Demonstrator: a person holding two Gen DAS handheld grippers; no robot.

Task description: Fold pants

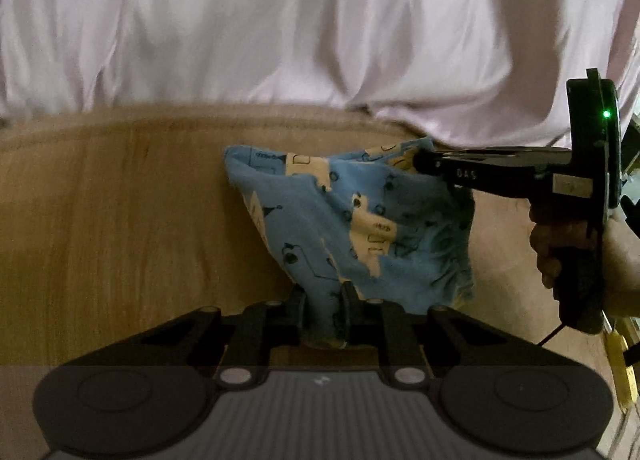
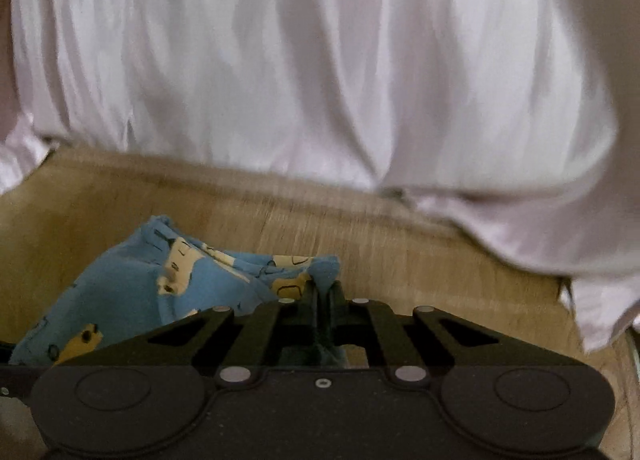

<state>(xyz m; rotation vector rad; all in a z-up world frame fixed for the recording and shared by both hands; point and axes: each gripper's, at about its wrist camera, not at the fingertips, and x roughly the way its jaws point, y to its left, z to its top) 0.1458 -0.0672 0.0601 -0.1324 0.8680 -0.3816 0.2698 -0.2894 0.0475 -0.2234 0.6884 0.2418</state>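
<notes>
A person's white shirt [image 1: 300, 20] fills the whole upper half of both views, from 9 through 12 to 3 o'clock, hanging in soft folds over the far edge of the table [image 1: 100, 220]. The table is pale wood with visible grain and spreads across the middle band of each frame.

The pants [image 1: 352, 220] are light blue with a cream and dark print. They hang bunched above the table, stretched between the two grippers. In the left wrist view they sit at centre; in the right wrist view they lie toward 8 o'clock.

The left gripper [image 1: 323, 300] sits at 6 o'clock in its own view, its fingers clamped on a gathered neck of the cloth.

The right gripper [image 2: 323, 296] is likewise closed on a pinch of the pants at 6 o'clock in its view. Seen from the left camera it reaches in from 3 o'clock, its tips buried in the upper right corner of the cloth.

The right hand [image 1: 560, 244] wraps the handle at 3 o'clock, below a small green light [image 1: 607, 114].
</notes>
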